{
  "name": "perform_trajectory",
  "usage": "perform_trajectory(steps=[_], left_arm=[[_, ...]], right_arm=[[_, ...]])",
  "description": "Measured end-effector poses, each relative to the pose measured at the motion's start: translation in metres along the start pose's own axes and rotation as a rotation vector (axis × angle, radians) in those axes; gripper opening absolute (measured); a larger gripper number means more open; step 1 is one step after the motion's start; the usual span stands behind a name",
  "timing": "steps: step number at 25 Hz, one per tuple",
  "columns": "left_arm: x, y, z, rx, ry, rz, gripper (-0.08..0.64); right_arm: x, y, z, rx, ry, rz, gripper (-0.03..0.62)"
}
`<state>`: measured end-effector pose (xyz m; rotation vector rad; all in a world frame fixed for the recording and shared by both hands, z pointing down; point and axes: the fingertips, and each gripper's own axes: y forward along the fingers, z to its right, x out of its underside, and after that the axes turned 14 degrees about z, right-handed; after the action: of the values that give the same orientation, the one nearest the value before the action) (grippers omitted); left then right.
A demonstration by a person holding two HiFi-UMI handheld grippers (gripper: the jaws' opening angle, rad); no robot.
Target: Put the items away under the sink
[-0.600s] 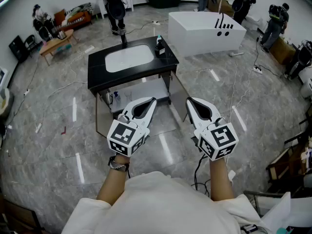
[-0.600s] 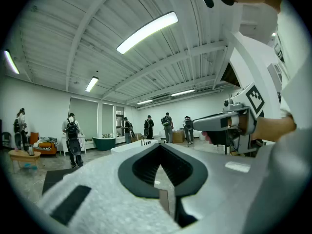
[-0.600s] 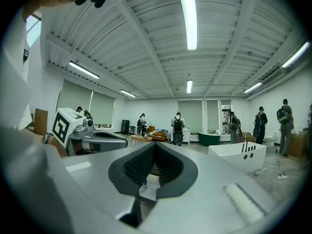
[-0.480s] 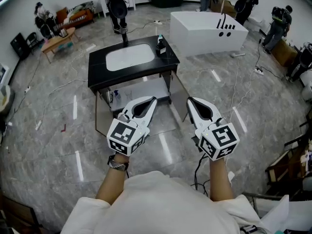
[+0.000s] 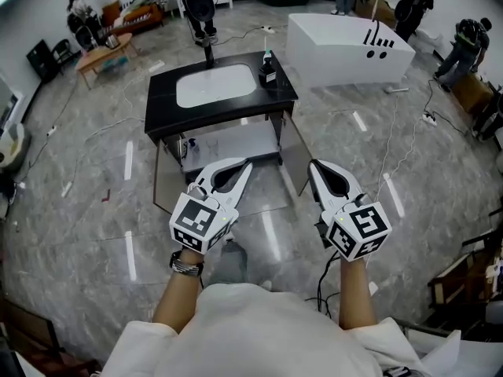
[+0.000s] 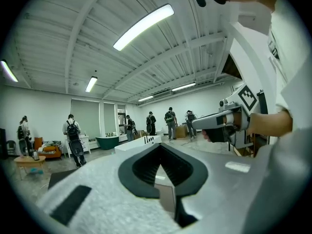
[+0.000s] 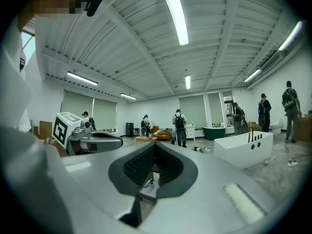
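Observation:
A black-topped vanity [image 5: 161, 116] with a white basin [image 5: 216, 85] stands ahead on the floor. A dark bottle [image 5: 268, 72] stands at the right end of its top. Both of its doors hang open, and the white shelf [image 5: 244, 141] below the basin holds a small bottle [image 5: 188, 149] at its left. My left gripper [image 5: 248, 163] and right gripper [image 5: 312, 164] are held side by side, short of the vanity and pointing at it. Both are shut with nothing in them. In the gripper views the left gripper's [image 6: 160, 146] and the right gripper's [image 7: 155, 144] tips meet.
A white bathtub [image 5: 346, 49] stands behind the vanity to the right. Cables [image 5: 393, 144] trail over the grey marble floor. Several people [image 5: 196, 2] stand around the room's edges. A low wooden table [image 5: 102, 53] is at the back left.
The vanity has come slightly nearer and lower in the head view. Both grippers keep their pose, shut and side by side.

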<state>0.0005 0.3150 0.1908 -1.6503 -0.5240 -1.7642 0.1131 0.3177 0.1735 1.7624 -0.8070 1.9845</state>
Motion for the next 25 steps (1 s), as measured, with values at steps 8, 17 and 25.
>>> perform_trajectory(steps=[8,17,25], left_arm=[[0.033,0.054,-0.069,0.011,-0.032,0.013,0.002],[0.057,0.141,-0.170,0.101,-0.046,0.010,0.002],[0.069,0.193,-0.250,0.115,-0.049,0.010,0.002]], right_arm=[[0.015,0.068,0.047,-0.015,-0.035,0.000,0.006],[0.018,0.180,0.107,0.003,0.091,0.072,0.006],[0.038,0.262,0.149,0.021,0.120,0.036,0.006]])
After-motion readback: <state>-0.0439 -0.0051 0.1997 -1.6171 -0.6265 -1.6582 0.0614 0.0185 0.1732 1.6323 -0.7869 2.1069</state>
